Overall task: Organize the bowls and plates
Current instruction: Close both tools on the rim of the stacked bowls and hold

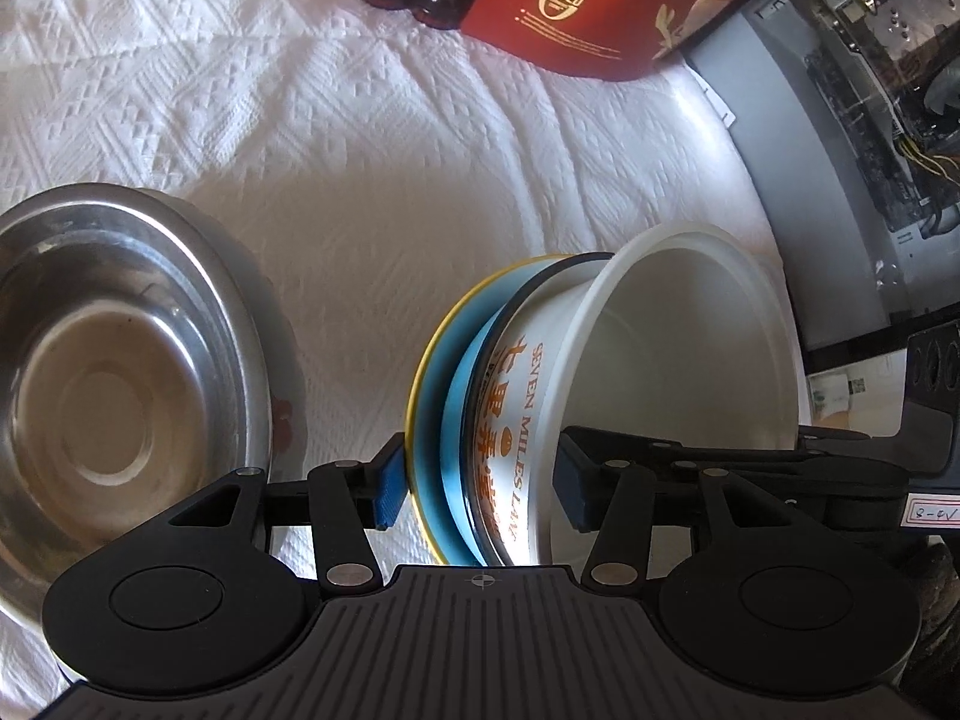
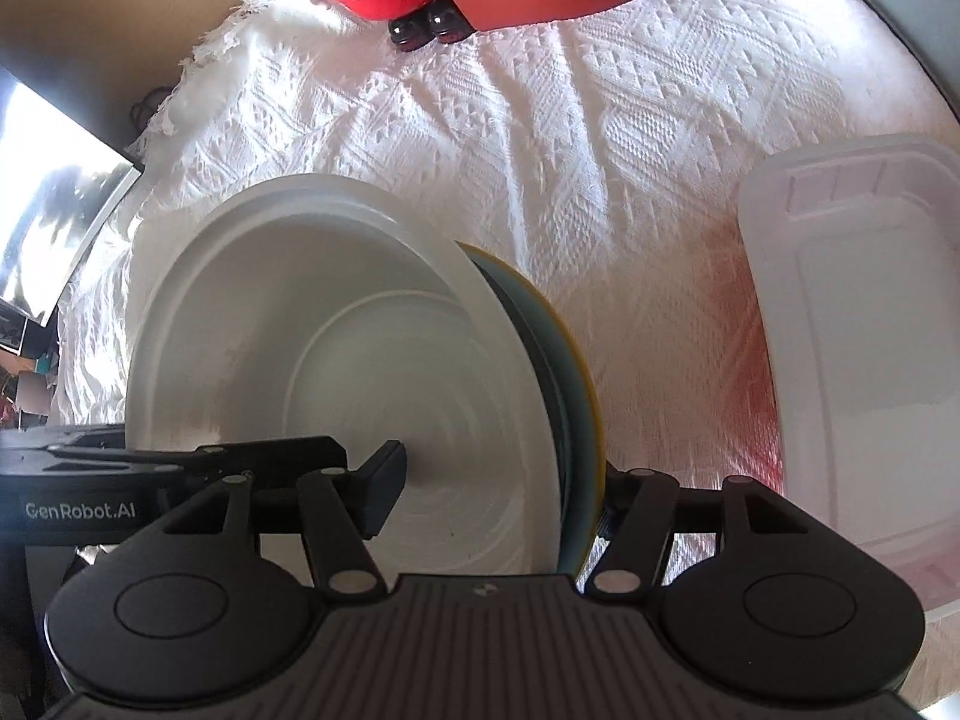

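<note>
Straddling the nested bowls (image 1: 522, 396), both grippers hold the stack's rim, left gripper (image 1: 477, 489) wide, right gripper (image 2: 498, 495) narrower, keeping them together.

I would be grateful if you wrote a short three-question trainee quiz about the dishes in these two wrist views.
1. True or false: the steel bowl is nested inside the tilted stack.
2. What colour is the rim of the blue dish on the outside of that stack? A red, B yellow, C green.
3. How many dishes are nested in the tilted stack?

Key: 1 false, it sits apart on the cloth. 2 B. 3 three: the blue dish, a printed bowl and a white bowl.
</note>
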